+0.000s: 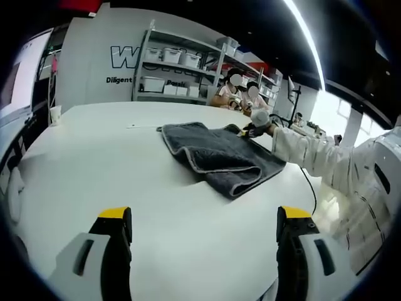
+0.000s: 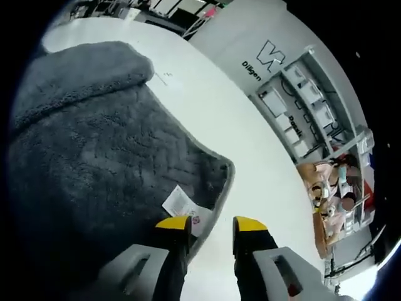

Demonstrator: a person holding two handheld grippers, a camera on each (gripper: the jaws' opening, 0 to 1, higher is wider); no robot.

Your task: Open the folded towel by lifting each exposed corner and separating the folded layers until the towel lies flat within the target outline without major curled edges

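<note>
A dark grey towel (image 1: pixel 216 157) lies folded in layers on the white table (image 1: pixel 94 163), a little right of the middle. My left gripper (image 1: pixel 205 219) hovers over the near table edge, well short of the towel, jaws wide open and empty. My right gripper (image 1: pixel 254 130) is at the towel's far right corner, held by a white-sleeved arm (image 1: pixel 307 150). In the right gripper view the towel (image 2: pixel 94 144) is close up, with a white label (image 2: pixel 180 204) near its rounded corner. The right gripper (image 2: pixel 212 224) is partly open, and the towel's edge runs in beside its left fingertip.
A paper cup (image 1: pixel 55 115) stands at the table's far left edge. Shelves with white bins (image 1: pixel 182 72) line the back wall, and people sit at a bench (image 1: pixel 241 94) behind the table. A thin cable (image 1: pixel 310 188) hangs off the right side.
</note>
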